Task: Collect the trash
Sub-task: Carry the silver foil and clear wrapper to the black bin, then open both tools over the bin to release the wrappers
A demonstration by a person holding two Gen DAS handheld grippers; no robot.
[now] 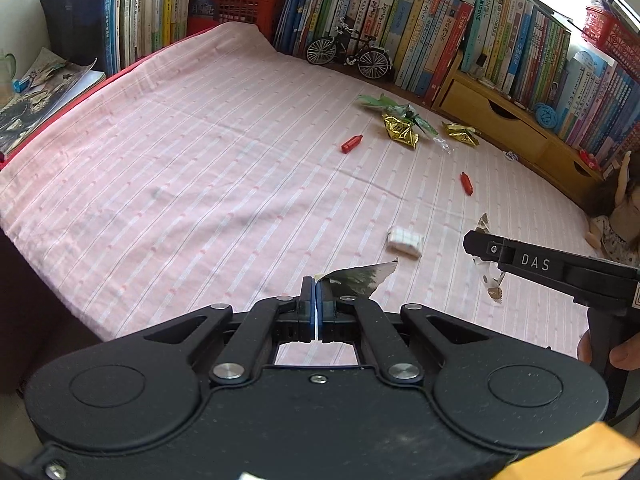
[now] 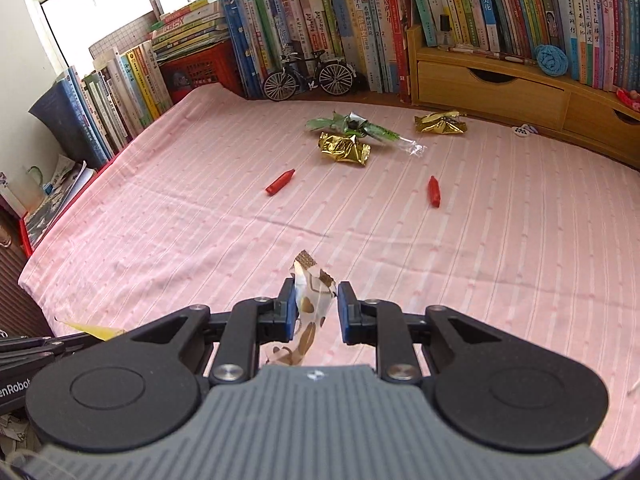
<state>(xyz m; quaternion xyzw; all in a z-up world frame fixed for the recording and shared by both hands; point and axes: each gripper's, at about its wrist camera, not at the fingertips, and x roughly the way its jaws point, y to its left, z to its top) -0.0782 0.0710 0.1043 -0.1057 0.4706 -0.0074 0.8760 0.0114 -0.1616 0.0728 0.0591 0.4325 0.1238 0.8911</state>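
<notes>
My left gripper (image 1: 315,286) is shut on a torn silver foil wrapper (image 1: 360,276), held just above the pink striped cloth (image 1: 200,160). A white wrapper with brown hearts (image 2: 310,304) is pinched in my right gripper (image 2: 316,300); the left wrist view shows the same gripper (image 1: 480,245) and its wrapper (image 1: 494,286) at the right. On the cloth lie a small white packet (image 1: 405,241), two red pieces (image 2: 280,182) (image 2: 434,191), two crumpled gold wrappers (image 2: 345,148) (image 2: 440,123) and a green and clear wrapper (image 2: 360,126).
Rows of upright books (image 2: 340,20) line the back and left edges. A model bicycle (image 2: 308,76), a red crate (image 2: 200,66) and a wooden drawer unit (image 2: 492,88) stand at the back. A doll (image 1: 616,216) sits at the right edge; a person's fingers (image 1: 624,354) hold the right gripper's handle.
</notes>
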